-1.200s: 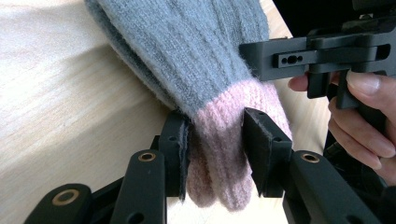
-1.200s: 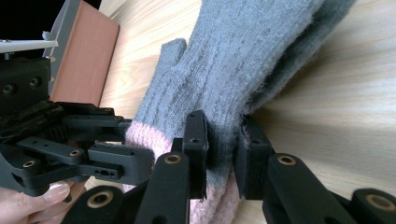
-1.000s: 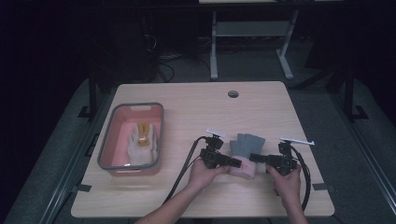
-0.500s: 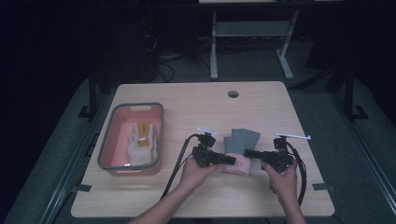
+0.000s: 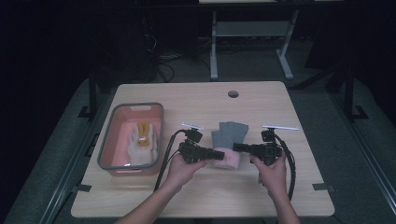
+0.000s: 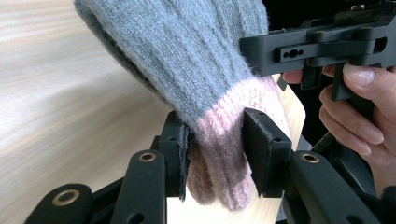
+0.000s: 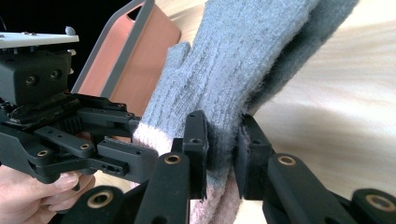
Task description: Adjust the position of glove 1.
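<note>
My left gripper point(image 5: 215, 153) points toward my right gripper point(image 5: 237, 147), and the two face each other nose to nose over the table edge nearest me. My left hand point(image 5: 183, 168) wraps its handle from below; my right hand point(image 5: 271, 171) does likewise. Both pairs of jaws are pressed in on knit fabric, the right pair nearly closed, and both forearms reach forward.

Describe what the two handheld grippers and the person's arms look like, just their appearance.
Both the left gripper and the right gripper are matte black, with angular linked jaws, brass-coloured pivot rivets and flat dark pads. Each carries a pale grey plate on top and trails a black cable toward the person. The forearms are bare; no sleeves or gloves are worn.
</note>
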The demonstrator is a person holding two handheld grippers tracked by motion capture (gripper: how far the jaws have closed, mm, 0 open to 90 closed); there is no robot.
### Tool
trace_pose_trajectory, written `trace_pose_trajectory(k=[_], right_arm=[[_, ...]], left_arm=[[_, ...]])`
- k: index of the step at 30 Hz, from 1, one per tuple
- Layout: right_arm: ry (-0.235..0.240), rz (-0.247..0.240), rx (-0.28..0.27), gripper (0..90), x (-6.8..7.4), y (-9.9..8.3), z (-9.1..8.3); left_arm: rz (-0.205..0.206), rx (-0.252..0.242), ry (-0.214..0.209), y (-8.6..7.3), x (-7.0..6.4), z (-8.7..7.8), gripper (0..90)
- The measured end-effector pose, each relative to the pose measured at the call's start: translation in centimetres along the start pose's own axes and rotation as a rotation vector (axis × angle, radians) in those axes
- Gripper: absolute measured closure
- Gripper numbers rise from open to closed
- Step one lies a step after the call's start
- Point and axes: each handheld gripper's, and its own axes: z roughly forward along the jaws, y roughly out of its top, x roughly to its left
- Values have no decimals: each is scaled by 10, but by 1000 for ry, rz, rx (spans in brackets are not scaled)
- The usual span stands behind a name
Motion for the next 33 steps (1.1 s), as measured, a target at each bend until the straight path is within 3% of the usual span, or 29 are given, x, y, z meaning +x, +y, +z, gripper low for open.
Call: trace_pose_trajectory(k=[6,16,33], right_arm=[[21,-20,11,764,13,9,11],[40,-33,34,764,27,17,27],[70,-55,40,765,46,26,43]], left_arm=[[15,-20,9,1,5,-17,622],[7,-33,33,0,12,-36,624],[-16,-62,21,0,23,-63,649]])
